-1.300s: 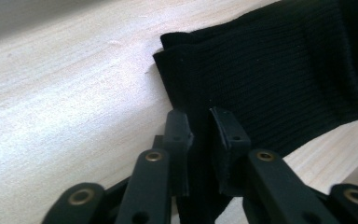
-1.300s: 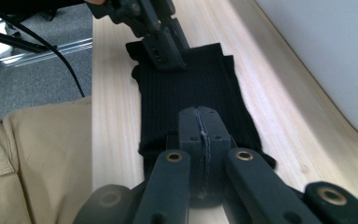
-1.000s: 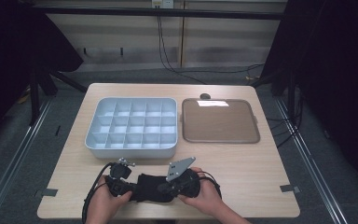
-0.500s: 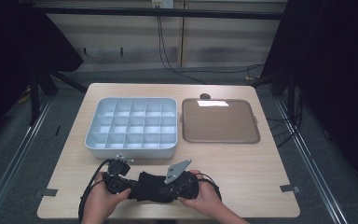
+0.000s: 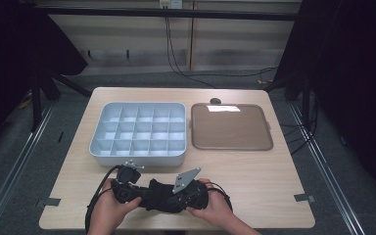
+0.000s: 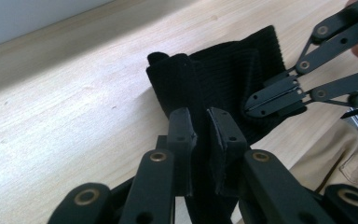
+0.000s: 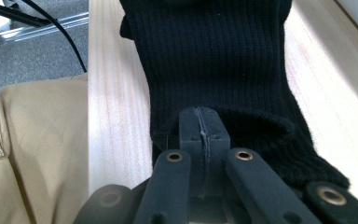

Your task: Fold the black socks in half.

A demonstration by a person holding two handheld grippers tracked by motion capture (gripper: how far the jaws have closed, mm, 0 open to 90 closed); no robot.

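A: From the high view, what lies around the work?

B: A white compartment tray (image 5: pixel 137 132) sits mid-table with a brown flat tray (image 5: pixel 231 127) just beside it on the right. Near the front edge, the black knit cloth (image 5: pixel 164 196) lies on the table (image 5: pixel 284 181), stretched between the left gripper (image 5: pixel 127 188) and the right gripper (image 5: pixel 191 193). The white tray's front wall is just beyond the left gripper.

A: And the left gripper view?

B: Its jaws stand a little apart with a fold of the cloth (image 6: pixel 223 79) between them, pinched. Farther off, the right gripper (image 6: pixel 261 105) bites the cloth's other edge.

A: The right gripper view?

B: Jaws pressed together on the cloth's hem (image 7: pixel 214 60); the cloth runs away along the table edge, a khaki trouser leg (image 7: pixel 32 149) to the left.

A: Any change from a second ago?

B: Barely; hands and cloth sit slightly nearer the front edge, both grips kept.
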